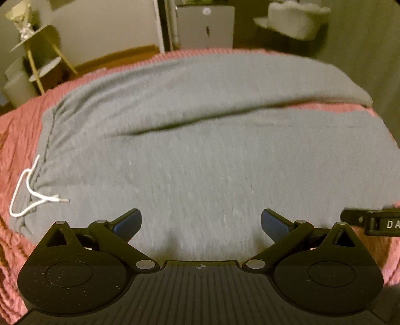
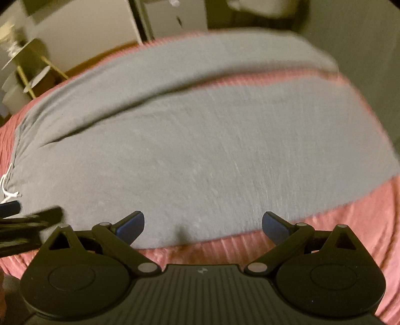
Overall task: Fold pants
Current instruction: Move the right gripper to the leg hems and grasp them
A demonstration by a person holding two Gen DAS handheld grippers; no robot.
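Lying flat across a pink bedspread (image 1: 15, 140) on a bed: grey pants (image 1: 212, 155), waistband to the left, legs running off to the right. Showing a white drawstring (image 1: 27, 190) looped at the waistband, its tip resting on the grey cloth. Splitting into two legs, with a dark fold line between them near the waist and a strip of pink showing between them further right.

Hovering over the near edge of the pants: left gripper (image 1: 201, 222), jaws spread wide, blue pads (image 1: 130, 221) apart, holding nothing. Peeking in at the right edge of the left wrist view: part of the other tool, black with white letters.

Hanging just above the near hem where grey meets pink: right gripper (image 2: 203, 225), jaws likewise wide apart, gripping nothing. Casting a small dark shadow on the cloth between its pads. Showing blurred, in the right wrist view, the left gripper at the lower left, close to the drawstring.

Standing behind the bed, well apart from the pants: a gold shelf (image 1: 42, 50), a white cabinet (image 1: 206, 25) and a pale chair (image 1: 295, 18). Blurring over much of both views.
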